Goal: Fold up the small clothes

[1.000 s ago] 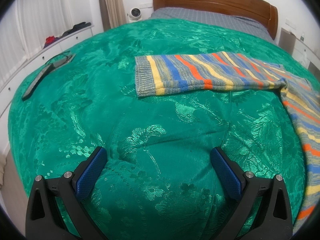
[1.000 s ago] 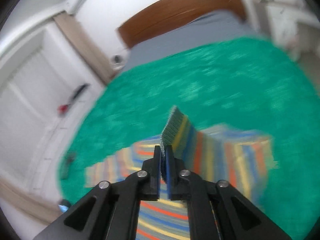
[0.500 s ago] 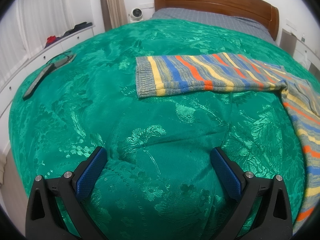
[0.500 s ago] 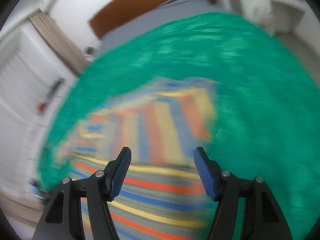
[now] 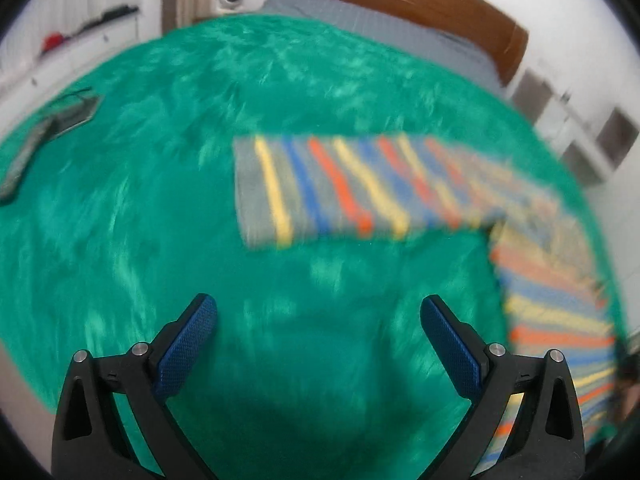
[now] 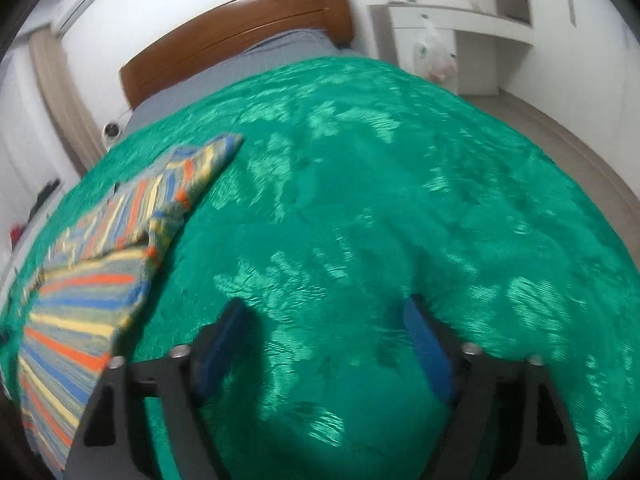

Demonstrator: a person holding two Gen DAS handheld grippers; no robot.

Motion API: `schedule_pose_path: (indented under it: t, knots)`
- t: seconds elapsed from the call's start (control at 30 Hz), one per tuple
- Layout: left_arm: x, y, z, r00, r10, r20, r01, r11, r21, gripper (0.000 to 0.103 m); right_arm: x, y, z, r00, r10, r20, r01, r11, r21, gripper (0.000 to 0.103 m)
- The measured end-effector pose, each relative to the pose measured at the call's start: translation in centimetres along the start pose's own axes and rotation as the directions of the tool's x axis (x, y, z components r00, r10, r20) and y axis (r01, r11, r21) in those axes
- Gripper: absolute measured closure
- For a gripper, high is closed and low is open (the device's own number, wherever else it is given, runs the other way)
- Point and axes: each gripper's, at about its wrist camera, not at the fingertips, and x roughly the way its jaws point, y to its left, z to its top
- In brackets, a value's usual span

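A striped knit sweater [image 5: 360,188] in grey, yellow, blue and orange lies on the green bedspread [image 5: 160,220]. One sleeve stretches out to the left ahead of my left gripper [image 5: 318,312], which is open and empty above the bedspread. In the right wrist view the sweater [image 6: 104,264] lies at the left, with its other sleeve folded in over the body. My right gripper [image 6: 326,320] is open and empty over bare bedspread, to the right of the sweater.
A wooden headboard [image 5: 400,4] and grey sheet are at the far end. A dark flat object [image 5: 44,136] lies at the bed's left edge. White cabinets [image 6: 460,40] and floor are to the right of the bed.
My right gripper let go of the sleeve, opened and swung right, off the sweater. My left gripper rose and moved, so its view blurs; it stays open.
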Motion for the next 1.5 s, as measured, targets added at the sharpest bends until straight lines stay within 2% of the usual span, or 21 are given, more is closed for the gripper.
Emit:
schedule_pose_path:
  t: [0.1,0.17,0.2,0.23,0.3,0.4,0.43,0.57,0.73,0.83,0.87,1.0,1.07,1.1,1.13,1.17,1.23,1.3,1.37,1.43,1.5]
  knots:
    - [2.3,2.4,4.7,0.997,-0.025,-0.072,0.019,0.997,-0.08,0.001,1.2,1.4,0.3,1.0,-0.017,-0.016,0.016,0.998,-0.061,0.006]
    - [4.8,4.2,7.0,0.992,0.008,-0.122,-0.026,0.989,-0.143,0.004,1.6,1.5,0.4,1.0,-0.014,-0.023,0.013,0.997,-0.071,0.004]
    - [5.6,4.5,7.4,0.99,0.019,-0.138,-0.041,0.987,-0.157,0.011,1.7,1.5,0.4,1.0,-0.01,-0.022,0.008,0.998,-0.069,0.004]
    - [6.7,4.8,8.0,0.986,0.023,-0.163,-0.051,0.984,-0.17,0.028,1.5,1.3,0.3,1.0,-0.005,-0.02,0.004,0.998,-0.066,0.004]
    - [9.0,4.5,8.6,0.971,0.002,-0.238,-0.042,0.986,-0.163,0.045,1.4,1.4,0.1,1.0,-0.006,-0.017,0.005,0.998,-0.067,0.004]
    - [9.8,2.8,8.9,0.963,0.092,-0.255,-0.111,0.992,-0.061,0.1,1.1,1.5,-0.3,1.0,-0.017,-0.013,0.016,0.997,-0.076,0.004]
    - [9.7,2.5,9.2,0.962,0.102,-0.254,-0.119,0.991,-0.054,0.101,1.1,1.6,-0.3,1.0,-0.018,-0.011,0.017,0.997,-0.078,0.004]
    - [6.4,-0.9,13.4,0.981,0.137,-0.137,-0.139,0.99,-0.005,0.102,0.7,1.5,-0.7,1.0,-0.01,-0.006,0.009,0.997,-0.076,0.003]
    - [1.6,-11.6,18.5,0.999,0.052,0.005,-0.052,0.987,0.154,0.102,0.6,1.3,-0.8,1.0,0.005,0.005,-0.005,0.998,-0.07,0.003]
    - [0.5,-21.9,17.5,0.999,-0.044,0.032,0.032,0.949,0.314,0.102,0.5,1.3,-0.9,1.0,0.011,0.008,-0.011,0.998,-0.067,0.003]
    - [0.4,-23.8,16.9,0.997,-0.066,0.029,0.052,0.937,0.344,0.102,0.5,1.3,-0.9,1.0,0.013,0.008,-0.013,0.998,-0.066,0.003]
    - [2.2,-35.4,11.1,0.985,-0.168,-0.031,0.16,0.847,0.508,0.101,0.4,1.2,-0.9,1.0,0.016,0.008,-0.015,0.998,-0.066,0.002]
    - [4.0,-39.1,8.1,0.976,-0.199,-0.093,0.216,0.798,0.563,0.094,0.3,1.2,-0.9,1.0,0.014,0.008,-0.014,0.998,-0.067,0.002]
    - [5.3,-40.7,6.5,0.967,-0.212,-0.145,0.256,0.776,0.577,0.076,0.3,1.2,-0.9,1.0,0.015,0.008,-0.015,0.998,-0.067,0.002]
    - [6.2,-41.7,5.2,0.961,-0.208,-0.183,0.277,0.765,0.582,0.049,0.2,1.1,-0.9,1.0,0.016,0.008,-0.015,0.998,-0.067,0.002]
    - [6.9,-42.2,3.8,0.956,-0.203,-0.211,0.29,0.755,0.588,0.041,0.3,1.2,-0.9,1.0,0.015,0.008,-0.015,0.998,-0.067,0.002]
    - [7.0,-41.9,1.7,0.946,-0.232,-0.226,0.323,0.726,0.607,0.039,0.2,1.1,-0.9,1.0,0.016,0.007,-0.016,0.998,-0.067,0.002]
    - [6.4,-39.4,1.5,0.948,-0.229,-0.222,0.318,0.727,0.608,0.038,0.2,1.1,-0.9,1.0,0.02,0.008,-0.019,0.998,-0.066,0.002]
    - [5.2,-35.8,1.8,0.958,-0.215,-0.188,0.285,0.759,0.586,0.035,0.1,1.0,-1.0,1.0,0.024,0.012,-0.023,0.998,-0.066,0.002]
    - [4.6,-32.0,2.4,0.971,-0.192,-0.145,0.241,0.792,0.56,0.023,0.1,1.0,-1.0,1.0,0.027,0.015,-0.026,0.997,-0.067,0.002]
    - [4.5,-27.0,2.6,0.983,-0.153,-0.104,0.186,0.821,0.54,0.02,0.1,1.0,-1.0,0.999,0.029,0.019,-0.028,0.997,-0.066,0.002]
